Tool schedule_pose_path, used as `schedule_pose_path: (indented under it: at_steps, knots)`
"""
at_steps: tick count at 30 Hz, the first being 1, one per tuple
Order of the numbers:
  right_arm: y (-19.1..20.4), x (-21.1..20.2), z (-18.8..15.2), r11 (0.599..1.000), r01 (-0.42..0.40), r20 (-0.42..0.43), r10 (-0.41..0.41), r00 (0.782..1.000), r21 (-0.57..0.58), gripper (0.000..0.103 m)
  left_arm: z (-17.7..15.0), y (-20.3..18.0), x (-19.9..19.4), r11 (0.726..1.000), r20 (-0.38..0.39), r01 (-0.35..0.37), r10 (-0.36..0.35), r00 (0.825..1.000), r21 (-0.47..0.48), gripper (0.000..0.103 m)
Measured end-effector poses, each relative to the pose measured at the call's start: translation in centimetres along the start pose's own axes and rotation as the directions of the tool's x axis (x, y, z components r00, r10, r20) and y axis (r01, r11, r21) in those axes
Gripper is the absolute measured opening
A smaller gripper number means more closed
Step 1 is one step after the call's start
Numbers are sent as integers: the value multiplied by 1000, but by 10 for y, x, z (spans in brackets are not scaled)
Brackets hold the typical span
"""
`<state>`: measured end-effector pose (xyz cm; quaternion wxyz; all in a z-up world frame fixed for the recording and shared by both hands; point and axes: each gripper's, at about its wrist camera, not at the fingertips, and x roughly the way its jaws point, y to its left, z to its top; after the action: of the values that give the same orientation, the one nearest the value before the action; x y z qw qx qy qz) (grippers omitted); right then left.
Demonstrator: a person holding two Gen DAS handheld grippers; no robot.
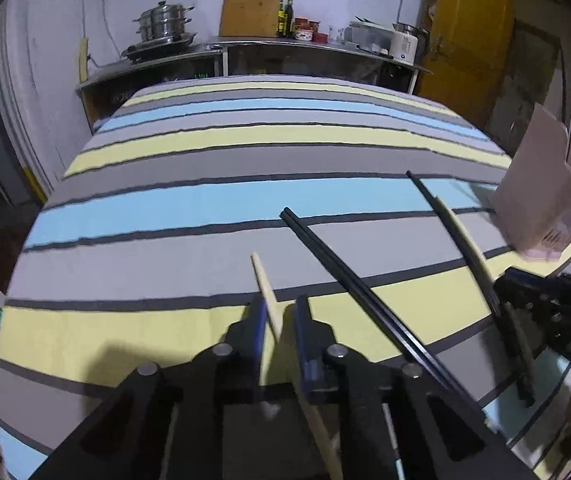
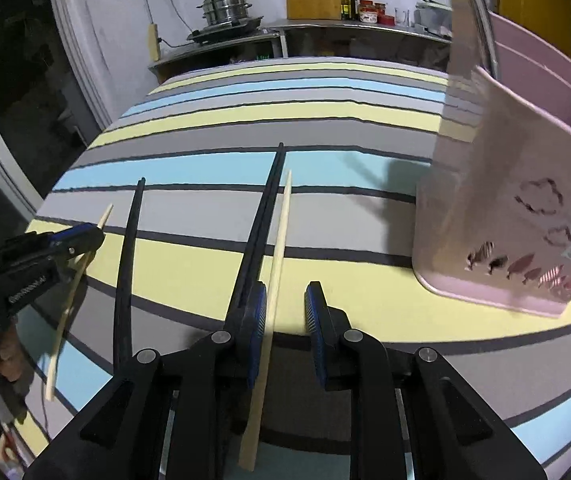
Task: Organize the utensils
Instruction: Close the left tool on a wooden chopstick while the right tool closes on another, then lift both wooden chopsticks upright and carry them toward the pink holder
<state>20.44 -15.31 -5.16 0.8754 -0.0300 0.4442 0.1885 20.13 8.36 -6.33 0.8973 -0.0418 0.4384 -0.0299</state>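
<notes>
Several chopsticks lie on the striped tablecloth (image 1: 205,200). My left gripper (image 1: 281,312) is low over a pale wooden chopstick (image 1: 263,280) that runs between its narrowly open fingers. From the right wrist view the left gripper (image 2: 85,236) sits over that same stick (image 2: 67,300). My right gripper (image 2: 285,304) is open over a second wooden chopstick (image 2: 279,248), with a black chopstick (image 2: 263,204) beside its left finger. A black pair (image 1: 325,256) lies between the grippers. A pink utensil holder (image 2: 525,216) stands at the right.
Another black chopstick (image 2: 131,240) lies left of the right gripper. A counter (image 1: 245,46) beyond the table carries a steamer pot (image 1: 163,20), a cutting board and bottles. A yellow door (image 1: 469,40) is at the back right.
</notes>
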Motion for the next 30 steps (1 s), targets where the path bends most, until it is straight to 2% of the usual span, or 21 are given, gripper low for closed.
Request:
schedule_pose_path:
  at_steps: [3,6,8,10,13,16,22,30]
  knots:
    - [11,6,4,997,47,2,-47,999,-63,21,-2,-1,-1,1000,-2,10,-10,1000,-28,24]
    - [12,10,8,995,60,9,-60,998,-74,8,-4,-4,-2,1000,4,1,0,1000,-21,24]
    - [8,9,8,997,56,4,-56,998,-52,7,-6,-7,-3,1000,7,-11,11,1000,1,24]
    - [3,5,4,998,51,3,-51,999,-24,6,-8,-9,-4,1000,11,-22,22,1000,10,15]
    - [-6,-6,-7,999,38,0,-38,999,28,6,-10,-5,-6,1000,8,9,-9,1000,-17,8]
    - [-15,-19,-22,996,24,-2,-24,1000,91,6,-14,-3,-9,998,2,55,-55,998,-35,7]
    - [-22,-41,-49,990,-1,-13,3,1000,142,7,-24,-9,-15,992,-11,124,-124,992,-39,7]
    - [-21,-40,-40,994,-25,-30,29,999,105,8,-22,-14,-15,988,-28,149,-150,988,-37,7]
